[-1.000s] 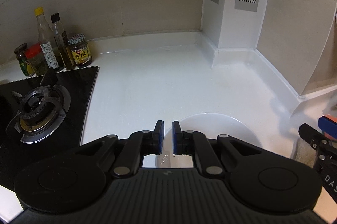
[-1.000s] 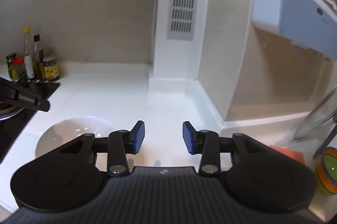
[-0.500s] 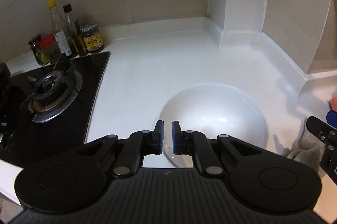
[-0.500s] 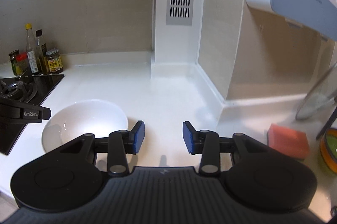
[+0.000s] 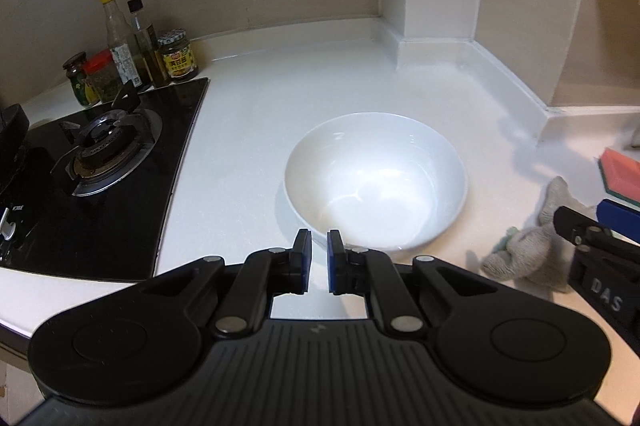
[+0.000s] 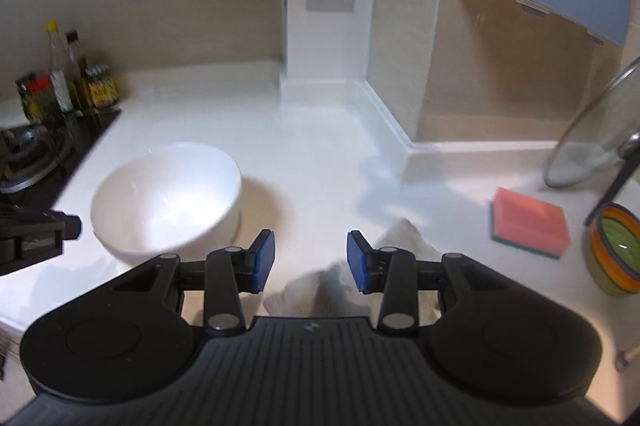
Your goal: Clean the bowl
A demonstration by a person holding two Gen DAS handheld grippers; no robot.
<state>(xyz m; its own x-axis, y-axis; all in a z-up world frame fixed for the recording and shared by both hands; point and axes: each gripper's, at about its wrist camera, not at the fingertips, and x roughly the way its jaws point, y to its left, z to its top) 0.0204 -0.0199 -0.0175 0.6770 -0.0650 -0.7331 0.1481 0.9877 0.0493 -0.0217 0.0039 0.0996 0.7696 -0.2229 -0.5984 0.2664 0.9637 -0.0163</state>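
Observation:
A white bowl (image 5: pixel 376 182) stands upright on the white counter; it also shows in the right wrist view (image 6: pixel 168 202). My left gripper (image 5: pixel 319 258) is nearly shut and empty, above the bowl's near rim. My right gripper (image 6: pixel 311 258) is open and empty, above a crumpled grey cloth (image 6: pixel 344 286) that lies right of the bowl; the cloth also shows in the left wrist view (image 5: pixel 532 242). A pink sponge with a green underside (image 6: pixel 530 222) lies further right.
A black gas hob (image 5: pixel 100 162) sits left of the bowl, with sauce bottles and jars (image 5: pixel 132 62) behind it. A glass lid (image 6: pixel 592 142) leans at the right wall. Stacked coloured bowls (image 6: pixel 616 250) stand at the far right.
Both grippers have pulled back and up, so the whole bowl shows. The cloth and sponge have come into view under and beside my right gripper. Neither gripper's jaw opening changed.

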